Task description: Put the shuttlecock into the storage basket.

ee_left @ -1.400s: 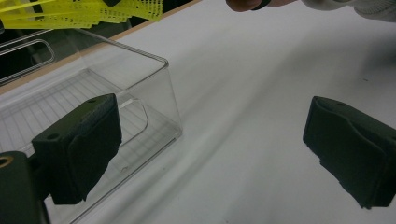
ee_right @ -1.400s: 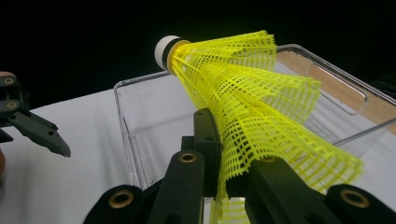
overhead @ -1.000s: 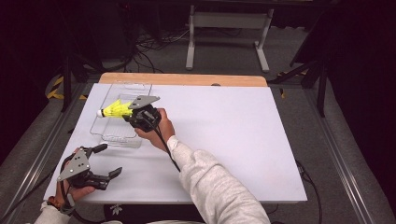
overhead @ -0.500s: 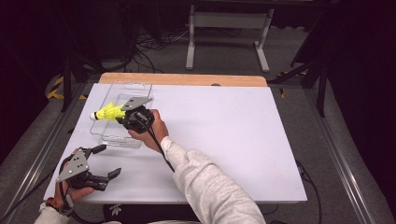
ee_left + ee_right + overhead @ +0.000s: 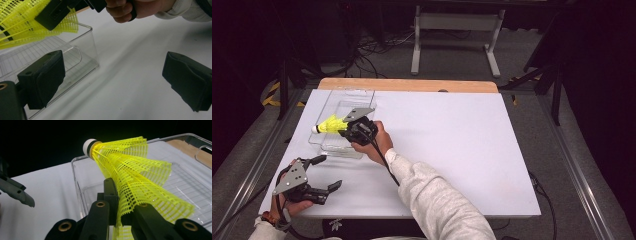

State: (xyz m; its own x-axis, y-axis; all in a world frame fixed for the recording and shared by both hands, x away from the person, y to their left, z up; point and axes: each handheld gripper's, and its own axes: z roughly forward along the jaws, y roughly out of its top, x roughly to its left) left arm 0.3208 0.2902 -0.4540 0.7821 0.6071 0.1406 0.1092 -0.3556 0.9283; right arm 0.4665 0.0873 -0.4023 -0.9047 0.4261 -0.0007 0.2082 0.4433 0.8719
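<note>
shuttlecock held over the clear bin

table (image 5: 472,150) with a white top carries a clear plastic bin (image 5: 334,145) near its far left corner — open-topped, with a ribbed floor and a handle cut-out in its end wall. a wooden strip (image 5: 412,85) edges the far side of the table. on the dark floor beyond lie cables and a metal stand (image 5: 454,30).

the right gripper (image 5: 349,129) is over the bin, and the person's hand (image 5: 374,145) on it sits at the bin's near right corner. its jaws are clamped on the yellow mesh skirt of a shuttlecock (image 5: 130,172), whose white cork tip (image 5: 88,146) points away from the hand, toward the bin's left wall. the shuttlecock hangs above the bin floor, not touching it.

the left gripper (image 5: 326,172) rests at the near left of the table, just short of the bin — jaws wide apart, nothing between them.
</note>
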